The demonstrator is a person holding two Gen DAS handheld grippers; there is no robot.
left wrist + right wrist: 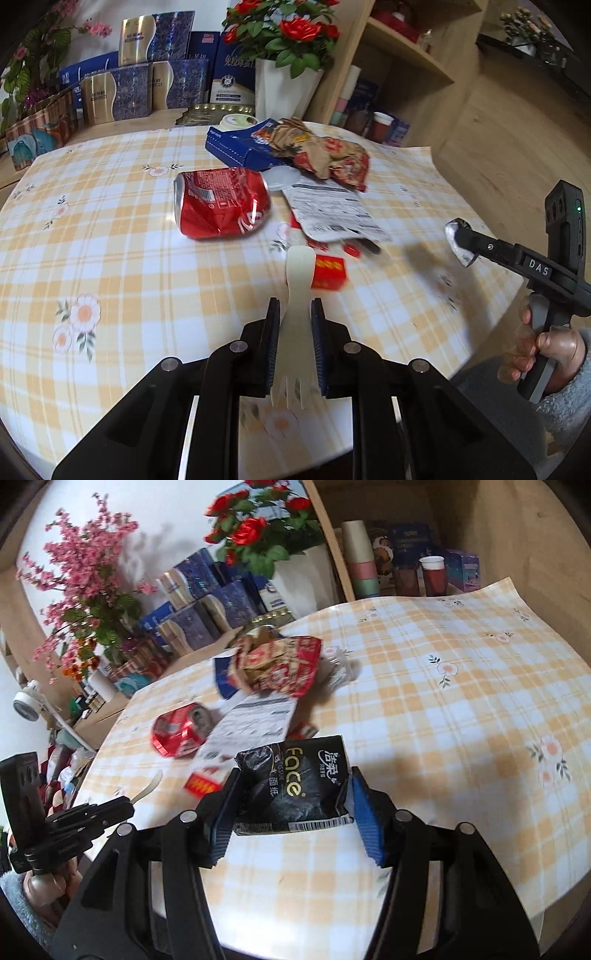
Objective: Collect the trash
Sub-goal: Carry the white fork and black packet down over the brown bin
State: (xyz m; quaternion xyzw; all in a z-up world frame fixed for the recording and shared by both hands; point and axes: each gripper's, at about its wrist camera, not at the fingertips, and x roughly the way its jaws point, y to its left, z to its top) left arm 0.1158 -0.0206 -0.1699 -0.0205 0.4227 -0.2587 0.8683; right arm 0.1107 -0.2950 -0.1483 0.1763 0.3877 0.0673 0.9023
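While both hands are carrying a piece of trash each, the rest of the litter is still lying on the checked table (110, 236). The left gripper (294, 345) is clamping a pale fork (295, 325) by its neck, prongs pointing back toward the handle, so it cannot swing. The right gripper (291, 805) is pinching a black tissue pack (291, 786) across its width, pads denting the soft wrapper. Seen from the left camera, a crushed red can (221, 201) is lying at 11 o'clock, a white receipt (332, 210) at 1 o'clock, and a blue box (243, 146) with crumpled wrappers (325, 151) at 12. Both grippers are angling downward over the table's near edge; a hand (543, 350) is gripping the right handle.
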